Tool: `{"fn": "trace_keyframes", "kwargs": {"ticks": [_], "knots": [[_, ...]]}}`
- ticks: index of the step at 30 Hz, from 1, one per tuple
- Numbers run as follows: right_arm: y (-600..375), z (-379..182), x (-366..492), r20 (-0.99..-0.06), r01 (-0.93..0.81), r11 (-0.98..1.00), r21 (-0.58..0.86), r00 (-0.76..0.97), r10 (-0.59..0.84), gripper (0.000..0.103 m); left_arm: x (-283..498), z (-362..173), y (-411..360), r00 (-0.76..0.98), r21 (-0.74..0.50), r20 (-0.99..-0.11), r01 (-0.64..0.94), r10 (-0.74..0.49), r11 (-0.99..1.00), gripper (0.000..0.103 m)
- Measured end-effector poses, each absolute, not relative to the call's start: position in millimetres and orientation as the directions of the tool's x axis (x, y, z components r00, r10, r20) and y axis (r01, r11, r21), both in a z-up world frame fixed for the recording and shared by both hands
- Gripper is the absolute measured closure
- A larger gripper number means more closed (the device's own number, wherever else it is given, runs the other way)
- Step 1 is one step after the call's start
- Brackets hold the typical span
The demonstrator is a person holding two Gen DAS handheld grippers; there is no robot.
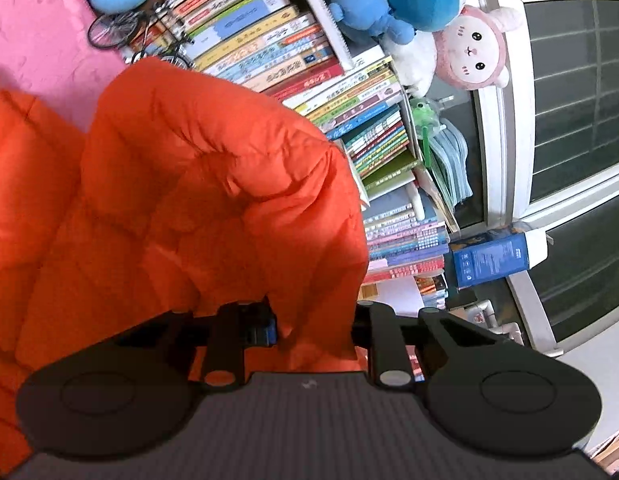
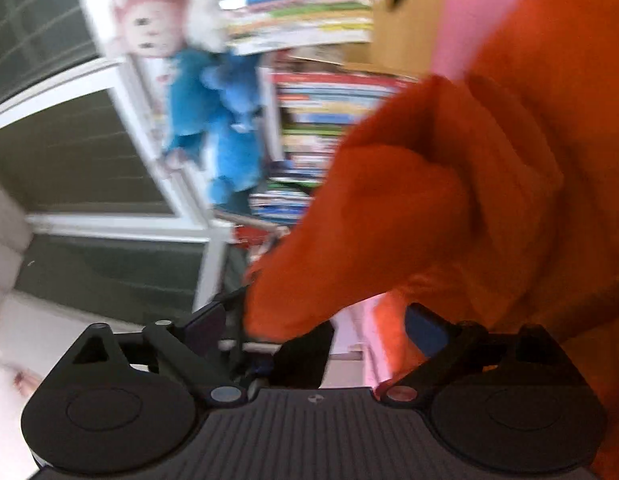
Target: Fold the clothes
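An orange puffy jacket (image 1: 181, 200) fills the left and middle of the left wrist view, lifted off the pink surface (image 1: 33, 36). My left gripper (image 1: 313, 328) is shut on a fold of its edge, the fabric bunched between the fingers. In the blurred right wrist view the same orange jacket (image 2: 449, 200) hangs across the right side. My right gripper (image 2: 285, 336) is shut on a corner of it, and cloth hides most of both jaws.
Stacked books (image 1: 301, 60) fill shelves behind the jacket. Blue plush toys (image 1: 373, 4) and a pink plush (image 1: 475, 50) sit beside a white-framed window (image 1: 569, 100). A blue box (image 1: 491, 258) stands on the sill. A small wire bicycle model (image 1: 121, 28) sits near the pink surface.
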State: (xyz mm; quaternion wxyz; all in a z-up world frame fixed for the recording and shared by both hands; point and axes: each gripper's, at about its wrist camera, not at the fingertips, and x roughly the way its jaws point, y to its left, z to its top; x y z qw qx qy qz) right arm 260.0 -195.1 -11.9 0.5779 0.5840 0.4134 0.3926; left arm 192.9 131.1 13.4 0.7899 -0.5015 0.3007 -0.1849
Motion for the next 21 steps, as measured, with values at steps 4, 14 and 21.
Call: {"fn": "trace_keyframes", "kwargs": {"ticks": [4, 14, 21], "knots": [[-187.2, -10.0, 281.8, -0.076, 0.041, 0.064, 0.997, 0.434, 0.898, 0.006, 182.1, 3.7, 128.9, 0.745, -0.89, -0.312, -0.012, -0.589, 0.456, 0.08], [-175.1, 31.2, 270.3, -0.409, -0.28, 0.604, 0.746, 0.524, 0.747, 0.06, 145.8, -33.3, 104.7, 0.696, -0.779, -0.441, 0.017, -0.567, 0.627, 0.079], [-160.3, 28.2, 238.3, -0.487, -0.411, 0.774, 0.481, 0.609, 0.626, 0.07, 107.0, -15.2, 108.1, 0.765, -0.621, -0.467, 0.073, -0.443, 0.781, 0.078]]}}
